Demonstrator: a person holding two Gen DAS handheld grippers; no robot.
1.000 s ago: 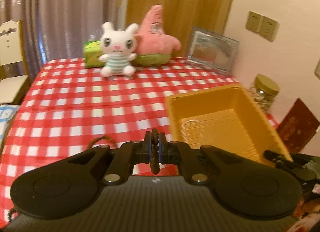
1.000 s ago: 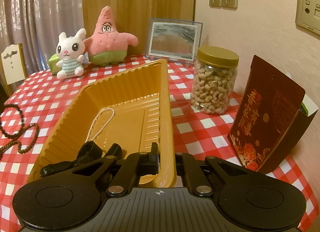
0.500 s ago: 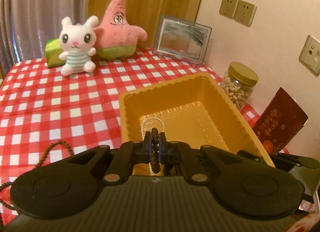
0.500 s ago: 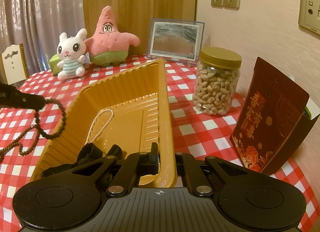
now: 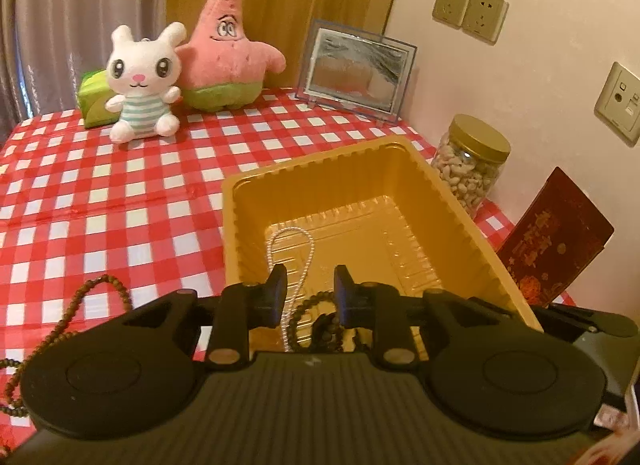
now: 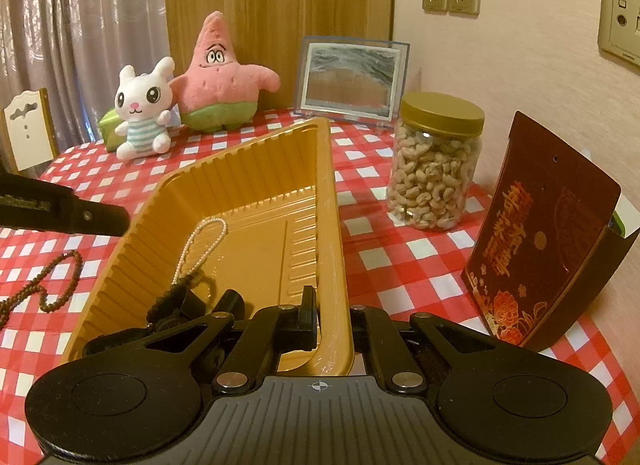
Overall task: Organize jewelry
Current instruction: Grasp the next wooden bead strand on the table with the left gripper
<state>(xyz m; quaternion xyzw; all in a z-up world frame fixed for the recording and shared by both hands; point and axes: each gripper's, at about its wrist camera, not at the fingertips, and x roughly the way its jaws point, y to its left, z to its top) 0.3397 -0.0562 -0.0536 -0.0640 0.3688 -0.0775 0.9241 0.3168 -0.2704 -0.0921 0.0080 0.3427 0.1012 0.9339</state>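
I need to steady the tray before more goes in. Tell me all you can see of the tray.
The tray is a gold, glossy, thin-plastic rectangular tub with ribbed walls, a ridged floor and a flat rim. It sits upright on the checked tablecloth. The right gripper is shut on its near right wall. Inside lie a pearl strand and part of a dark bead string, below the opening left gripper.
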